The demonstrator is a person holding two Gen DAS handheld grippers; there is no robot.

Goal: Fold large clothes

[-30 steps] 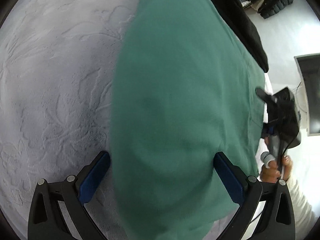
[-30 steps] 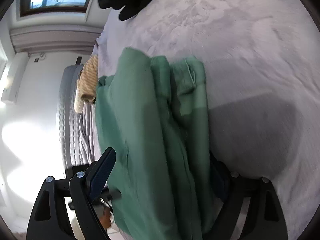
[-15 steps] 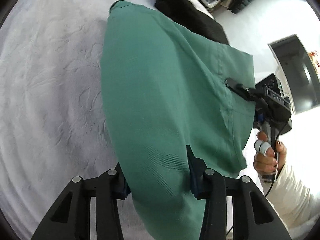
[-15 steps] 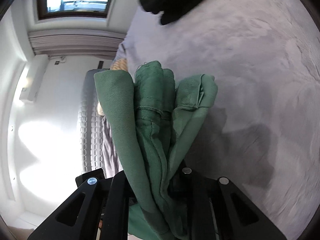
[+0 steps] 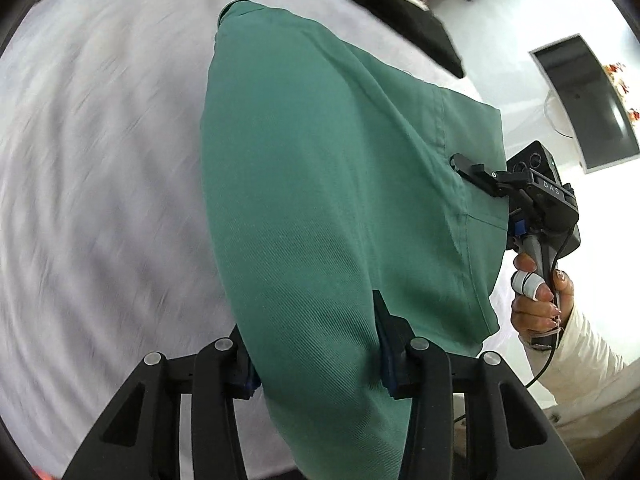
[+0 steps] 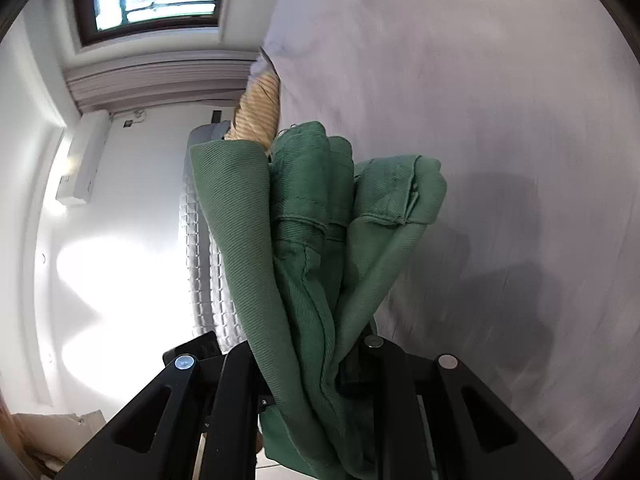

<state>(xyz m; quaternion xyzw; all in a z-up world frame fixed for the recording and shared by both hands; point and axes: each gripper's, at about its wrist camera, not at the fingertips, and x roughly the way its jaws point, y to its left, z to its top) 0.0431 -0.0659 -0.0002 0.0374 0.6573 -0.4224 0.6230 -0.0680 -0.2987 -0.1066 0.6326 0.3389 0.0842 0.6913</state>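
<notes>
A second ago both of my grippers were wide open with the green cloth just lying between their fingers. Now my left gripper (image 5: 316, 344) is squeezed onto the green garment (image 5: 320, 184), and the cloth bulges out between its two jaws. My right gripper (image 6: 304, 364) is pinched on a thick bunch of the same garment (image 6: 304, 240), with many layers and a hem edge sticking up in front of it. In the left view I can see my right gripper (image 5: 472, 170) biting the far edge of the cloth by a seam, and my right hand (image 5: 538, 300) wrapped around its handle. So I have the garment by two spots now, and it is lifted off the white bedspread (image 5: 100, 160), hanging between my grippers. The bed looks smeared in both views, so I think I am moving. A black garment (image 5: 400, 20) lies at the far side of the bed, apart from mine. I think the grab is done, and next comes laying the green cloth down flat to fold it over.
</notes>
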